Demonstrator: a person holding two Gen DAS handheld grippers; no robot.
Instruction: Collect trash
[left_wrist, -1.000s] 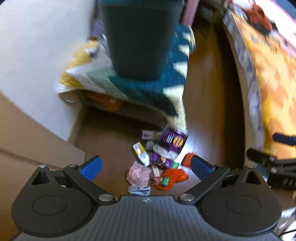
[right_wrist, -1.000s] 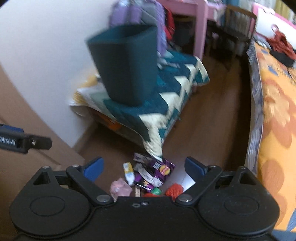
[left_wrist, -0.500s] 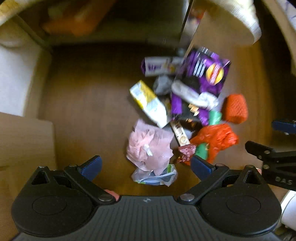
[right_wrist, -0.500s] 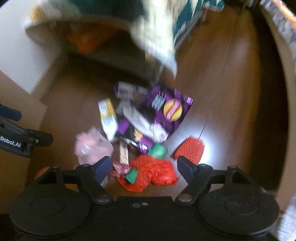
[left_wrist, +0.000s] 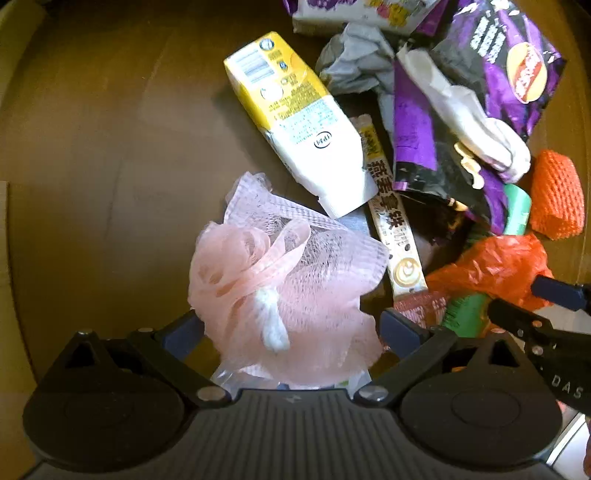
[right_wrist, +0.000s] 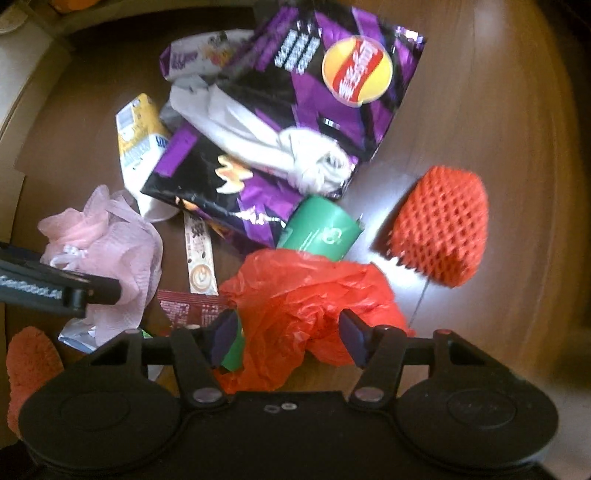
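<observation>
Both jaws gape: left gripper (left_wrist: 286, 325) straddles the pink mesh pouf (left_wrist: 284, 284), right gripper (right_wrist: 288, 332) the orange bag (right_wrist: 303, 295) beside it; each should close deep for firm purchase.

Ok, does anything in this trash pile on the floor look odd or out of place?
Yes: a pink mesh bath pouf and a white cloth lie among the wrappers, neither being packaging. The yellow drink carton is squashed flat at one end.
</observation>
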